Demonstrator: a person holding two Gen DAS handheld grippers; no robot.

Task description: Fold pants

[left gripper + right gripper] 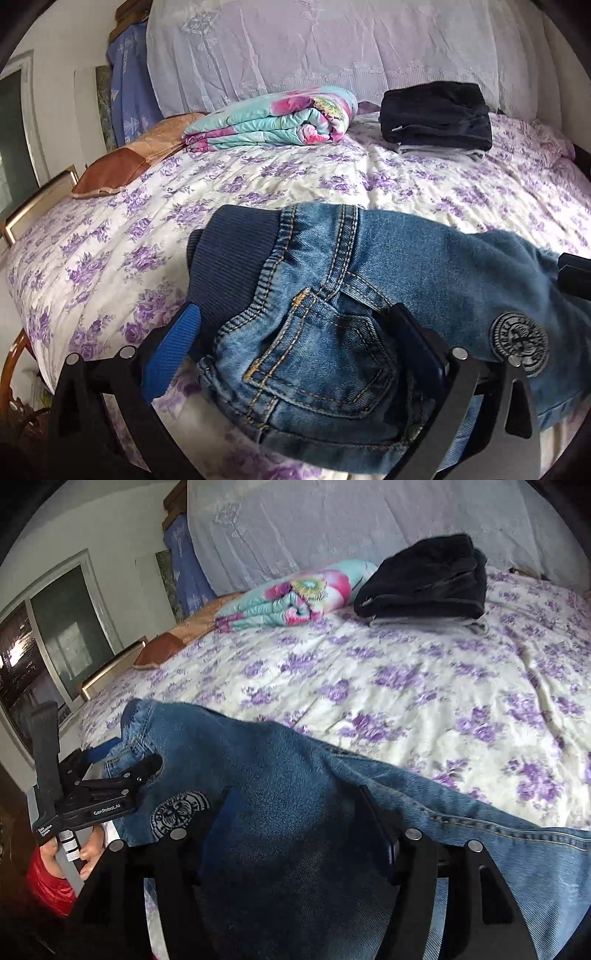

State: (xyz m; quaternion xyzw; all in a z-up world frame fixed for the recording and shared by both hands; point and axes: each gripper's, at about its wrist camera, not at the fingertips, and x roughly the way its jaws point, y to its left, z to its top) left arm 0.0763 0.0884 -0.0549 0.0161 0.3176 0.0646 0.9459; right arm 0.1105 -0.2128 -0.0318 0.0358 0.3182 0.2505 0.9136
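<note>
From the left wrist, the left gripper point(295, 332) is reaching over the jeans point(369, 280), which are lying on the near edge of the floral bed point(295, 177). Its jaws are standing wide apart around the pocket and waistband. A dark stack point(436, 114) and a rolled quilt point(273, 118) are sitting well behind.

From the right wrist, the right gripper point(299, 819) is straddling bunched denim; whether it is pinching, I cannot tell.
</note>
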